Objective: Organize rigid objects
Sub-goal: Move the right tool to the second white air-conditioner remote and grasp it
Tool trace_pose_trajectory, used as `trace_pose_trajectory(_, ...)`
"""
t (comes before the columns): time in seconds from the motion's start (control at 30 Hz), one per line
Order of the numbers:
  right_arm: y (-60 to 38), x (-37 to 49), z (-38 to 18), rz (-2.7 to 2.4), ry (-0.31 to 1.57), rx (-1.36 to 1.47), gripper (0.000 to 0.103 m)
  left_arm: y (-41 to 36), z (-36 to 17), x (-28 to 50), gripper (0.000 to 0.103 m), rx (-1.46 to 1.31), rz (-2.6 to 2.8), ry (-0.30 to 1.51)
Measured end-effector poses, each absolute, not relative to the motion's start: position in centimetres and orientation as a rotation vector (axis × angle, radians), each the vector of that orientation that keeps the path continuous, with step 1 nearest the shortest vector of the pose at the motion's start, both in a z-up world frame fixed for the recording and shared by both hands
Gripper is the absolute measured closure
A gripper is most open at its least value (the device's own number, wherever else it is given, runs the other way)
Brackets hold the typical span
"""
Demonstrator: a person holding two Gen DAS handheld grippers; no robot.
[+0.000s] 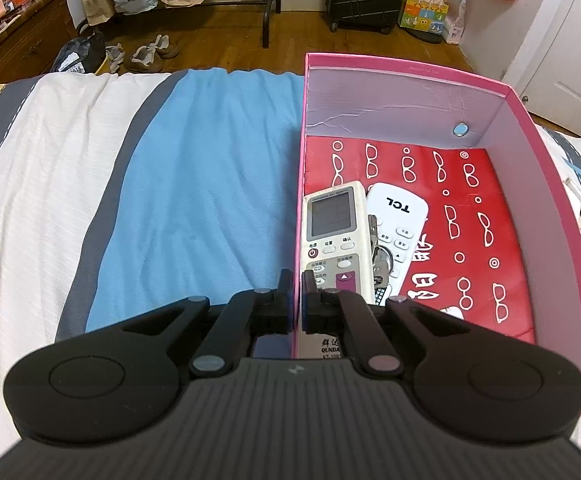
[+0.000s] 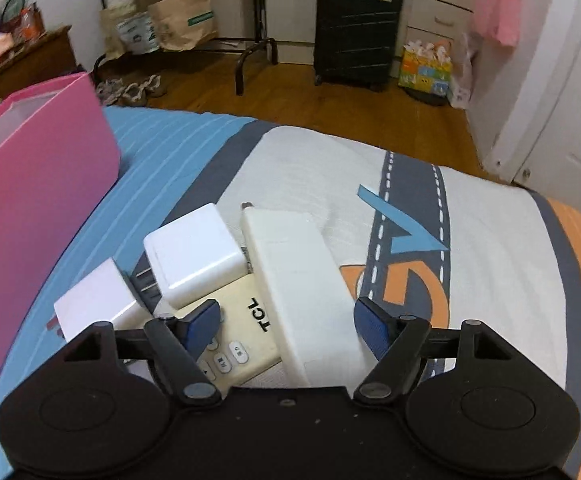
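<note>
Pink box (image 1: 550, 184): pale lilac inner walls, red floor liner printed with white spectacles outlines. Cream remote (image 1: 332, 236): grey screen, red power button, maroon key. White remote (image 1: 398, 216): black TCL lettering. Bedcover (image 1: 194, 184): blue, white and grey stripes; orange patches, dashed white lines. White chargers (image 2: 194, 256). Gripper pads (image 2: 204, 326): blue.

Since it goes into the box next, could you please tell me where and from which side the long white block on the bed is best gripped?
Grip the white block across its two long sides, near the close end, coming down from above. It lies flat and pointing away, and the open right tongs already straddle that end. Its left edge rests on the TCL remote, so keep that finger high.
</note>
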State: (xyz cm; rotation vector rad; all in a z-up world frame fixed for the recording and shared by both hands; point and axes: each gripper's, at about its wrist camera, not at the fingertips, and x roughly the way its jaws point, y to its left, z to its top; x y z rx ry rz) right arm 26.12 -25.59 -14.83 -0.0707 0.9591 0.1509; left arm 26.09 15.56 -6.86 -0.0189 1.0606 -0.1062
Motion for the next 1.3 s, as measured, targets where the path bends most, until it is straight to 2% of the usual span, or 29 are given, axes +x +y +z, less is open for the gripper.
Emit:
trace_pose_trajectory(0.07, -26.1, 26.2, -14.8, 0.106, 0.963, -0.059, 0.048, 15.6, -6.9, 26.1, 0.1, -0.018, -0.106, 1.06)
trace_pose_trajectory(0.17, -27.1, 26.1, -14.2, 0.116, 0.995, 0.024, 0.057, 15.6, -6.8, 26.1, 0.1, -0.017, -0.105, 1.06)
trace_pose_trajectory(0.23, -27.4, 25.8, -13.8, 0.11, 1.011, 0.06, 0.068, 15.6, -6.8, 26.1, 0.1, -0.019, -0.104, 1.061)
trace_pose_trajectory(0.3, -28.3, 25.4, -13.3, 0.13, 1.017, 0.18, 0.095, 15.6, -6.8, 26.1, 0.1, -0.017, -0.104, 1.061)
trace_pose_trajectory(0.33, -29.0, 25.3, -13.2, 0.153, 1.027, 0.259, 0.096, 15.6, -6.8, 26.1, 0.1, -0.018, -0.103, 1.061)
trace_pose_trajectory(0.4, -29.5, 25.1, -13.3, 0.174, 1.03, 0.336, 0.095, 15.6, -6.8, 26.1, 0.1, -0.017, -0.103, 1.061)
trace_pose_trajectory(0.53, -27.4, 25.3, -13.1, 0.125, 0.983, 0.119, 0.084, 15.6, -6.8, 26.0, 0.1, -0.013, -0.103, 1.061)
trace_pose_trajectory(0.57, -27.2, 25.6, -13.1, 0.131, 0.974, 0.093, 0.072, 15.6, -6.8, 26.0, 0.099, -0.013, -0.103, 1.06)
trace_pose_trajectory(0.6, -27.0, 25.9, -13.3, 0.135, 0.965, 0.076, 0.065, 15.6, -6.8, 26.0, 0.099, -0.014, -0.103, 1.061)
trace_pose_trajectory(0.67, -27.0, 26.3, -13.9, 0.136, 0.968, 0.066, 0.063, 15.6, -6.8, 26.0, 0.099, -0.016, -0.105, 1.061)
trace_pose_trajectory(0.8, -25.9, 26.1, -15.0, 0.106, 0.972, -0.083, 0.048, 15.6, -6.9, 26.1, 0.099, -0.021, -0.104, 1.063)
trace_pose_trajectory(0.93, -26.5, 26.3, -15.0, 0.097, 0.97, -0.041, 0.047, 15.6, -7.0, 26.1, 0.099, -0.017, -0.109, 1.066)
trace_pose_trajectory(0.97, -26.7, 26.2, -15.0, 0.099, 0.97, -0.018, 0.049, 15.7, -7.0, 26.2, 0.099, -0.021, -0.11, 1.067)
trace_pose_trajectory(1.0, -27.0, 26.2, -14.9, 0.103, 0.968, 0.005, 0.057, 15.8, -7.0, 26.2, 0.099, -0.023, -0.11, 1.068)
trace_pose_trajectory(1.07, -27.7, 26.0, -14.3, 0.12, 0.957, 0.078, 0.065, 15.7, -6.9, 26.1, 0.099, -0.023, -0.111, 1.063)
trace_pose_trajectory(1.2, -31.5, 26.1, -14.2, 0.111, 0.986, 0.41, 0.07, 15.6, -6.9, 26.0, 0.099, -0.024, -0.11, 1.062)
trace_pose_trajectory(1.3, -33.5, 25.6, -14.3, 0.071, 0.974, 0.531, 0.077, 15.5, -6.8, 25.9, 0.099, -0.019, -0.109, 1.06)
